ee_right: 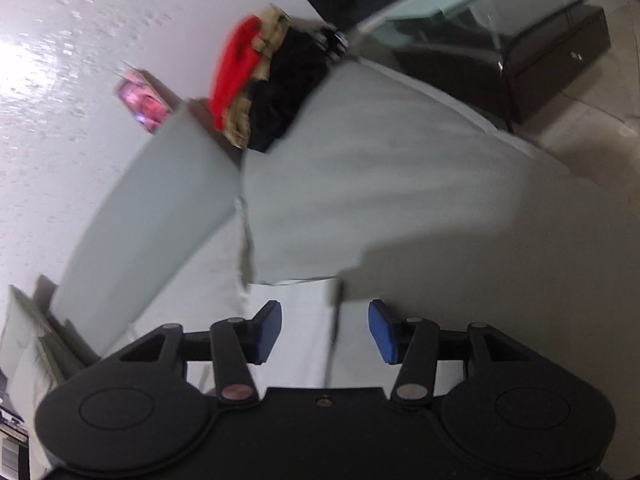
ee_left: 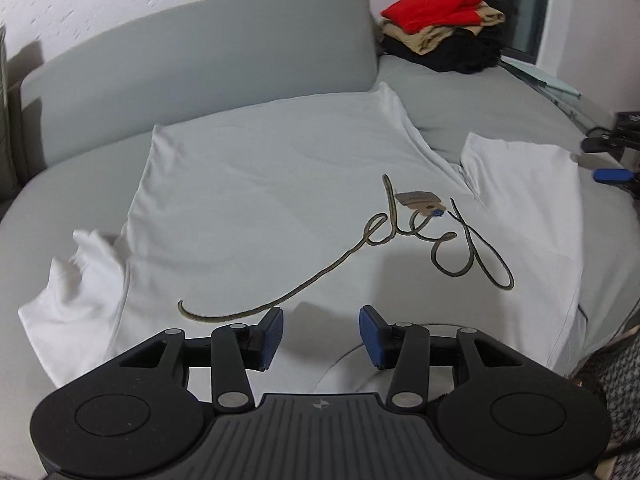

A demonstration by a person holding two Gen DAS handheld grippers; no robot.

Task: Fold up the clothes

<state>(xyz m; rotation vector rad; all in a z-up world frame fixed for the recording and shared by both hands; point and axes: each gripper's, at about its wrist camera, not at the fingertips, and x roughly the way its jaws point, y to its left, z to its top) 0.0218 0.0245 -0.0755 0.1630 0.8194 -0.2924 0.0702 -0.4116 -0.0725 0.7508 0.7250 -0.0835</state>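
A white T-shirt with a dark script print and a paper tag lies spread flat on the grey sofa seat. Its collar end is toward me. One sleeve is bunched at the left, the other sleeve lies at the right. My left gripper is open and empty, just above the shirt near the collar. My right gripper is open and empty over a white edge of the shirt; that view is tilted and blurred. Its blue finger shows in the left wrist view beside the right sleeve.
A pile of folded clothes, red on top, then tan and black, sits at the sofa's far right corner; it also shows in the right wrist view. The sofa backrest runs behind the shirt. A glass table stands past the sofa's end.
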